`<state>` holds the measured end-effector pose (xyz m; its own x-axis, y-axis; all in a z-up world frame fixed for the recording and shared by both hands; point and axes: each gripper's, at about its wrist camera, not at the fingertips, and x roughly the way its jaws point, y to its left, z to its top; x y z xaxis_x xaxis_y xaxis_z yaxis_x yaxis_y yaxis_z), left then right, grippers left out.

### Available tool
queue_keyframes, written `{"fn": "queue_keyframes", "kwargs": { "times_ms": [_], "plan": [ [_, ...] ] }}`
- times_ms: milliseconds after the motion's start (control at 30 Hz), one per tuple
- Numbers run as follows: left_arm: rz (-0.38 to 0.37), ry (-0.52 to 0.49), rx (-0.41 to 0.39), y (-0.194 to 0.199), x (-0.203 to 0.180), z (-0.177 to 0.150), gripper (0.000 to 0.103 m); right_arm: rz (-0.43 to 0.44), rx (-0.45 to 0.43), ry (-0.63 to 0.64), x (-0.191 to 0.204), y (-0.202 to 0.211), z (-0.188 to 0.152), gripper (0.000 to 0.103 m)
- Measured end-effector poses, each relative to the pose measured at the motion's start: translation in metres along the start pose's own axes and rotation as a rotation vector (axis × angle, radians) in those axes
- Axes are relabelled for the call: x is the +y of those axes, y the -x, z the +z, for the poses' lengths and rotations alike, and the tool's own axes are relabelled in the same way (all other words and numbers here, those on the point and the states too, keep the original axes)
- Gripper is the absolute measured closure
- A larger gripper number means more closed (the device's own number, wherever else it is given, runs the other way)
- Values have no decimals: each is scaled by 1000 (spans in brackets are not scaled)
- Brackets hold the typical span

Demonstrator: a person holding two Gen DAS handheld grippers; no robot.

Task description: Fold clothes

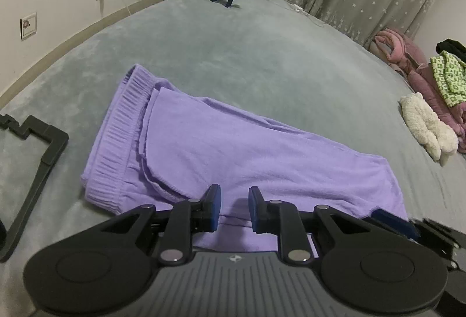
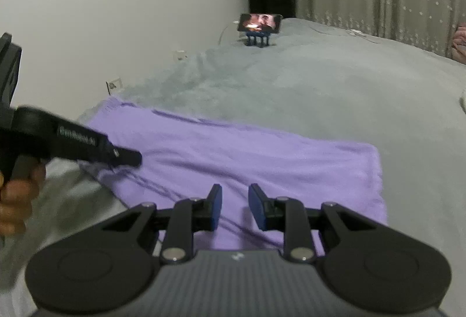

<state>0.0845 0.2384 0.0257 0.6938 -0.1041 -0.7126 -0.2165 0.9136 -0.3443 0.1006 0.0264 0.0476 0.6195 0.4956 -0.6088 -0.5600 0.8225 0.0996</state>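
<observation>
Purple trousers lie folded just ahead of both hand-held grippers — left, right — jaws apart, empty, likely poised for another fold.

Left gripper: pitched downward, jaws slightly parted, nothing between the pads. Right gripper: pitched downward, jaws slightly parted, likewise empty. Left hand: at nine o'clock in right wrist view, wrapped round its handle.
</observation>
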Motion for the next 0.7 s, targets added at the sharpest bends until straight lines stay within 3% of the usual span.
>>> {"fn": "queue_keyframes", "kwargs": {
  "times_ms": [133,300,433,600,700],
  "plan": [
    [6,-10,2,0,-1,0,84,-10,66,9,7,-22,-3,80],
    [5,0,19,0,3,4,84,0,77,4,4,-13,-17,80],
    [-20,58,12,8,15,11,84,4,91,13,4,-9,-23,80],
    [-65,57,-10,12,14,11,83,-1,107,34,6,-4,-23,79],
    [-68,50,10,5,10,8,83,23,65,14,-2,6,-12,76]
  ]
}}
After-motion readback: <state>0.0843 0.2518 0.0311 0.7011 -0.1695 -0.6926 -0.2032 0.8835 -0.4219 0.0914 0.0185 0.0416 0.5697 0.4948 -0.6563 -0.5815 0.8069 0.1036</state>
